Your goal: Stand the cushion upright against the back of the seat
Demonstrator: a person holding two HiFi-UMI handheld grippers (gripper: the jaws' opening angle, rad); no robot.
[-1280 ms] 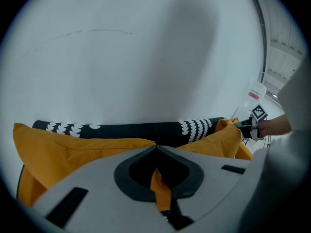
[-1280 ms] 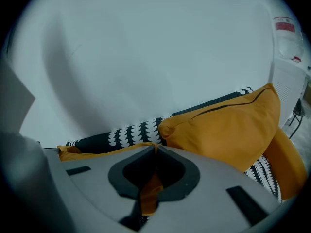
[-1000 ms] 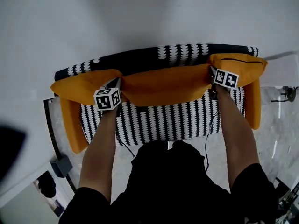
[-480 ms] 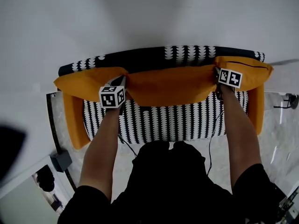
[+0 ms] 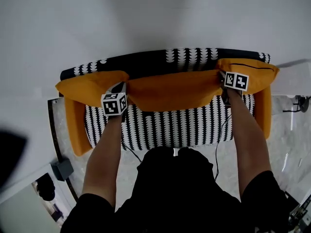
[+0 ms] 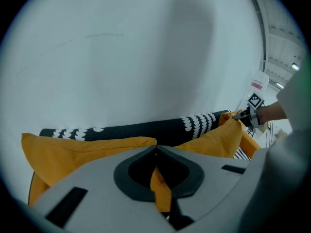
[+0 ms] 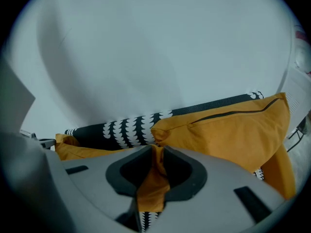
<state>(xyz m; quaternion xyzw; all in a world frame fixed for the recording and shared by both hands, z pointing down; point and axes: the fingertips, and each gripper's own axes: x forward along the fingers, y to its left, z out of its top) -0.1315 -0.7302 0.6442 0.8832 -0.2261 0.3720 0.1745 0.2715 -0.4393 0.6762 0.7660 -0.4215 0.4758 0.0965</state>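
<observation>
My left fingers [image 6: 92, 178] and right fingers [image 7: 218, 188] are each clamped tight on a thin pinch of the orange cushion [image 5: 170, 89]. I hold it by its top edge over the striped seat [image 5: 170, 127], just before the dark back [image 5: 155, 59]. Such small pinches could slip, and the cushion would flop forward.

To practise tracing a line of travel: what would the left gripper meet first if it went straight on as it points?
The orange cushion its jaws already pinch; just beyond, the left gripper would likely reach the dark patterned backrest, though depth is unclear.
</observation>
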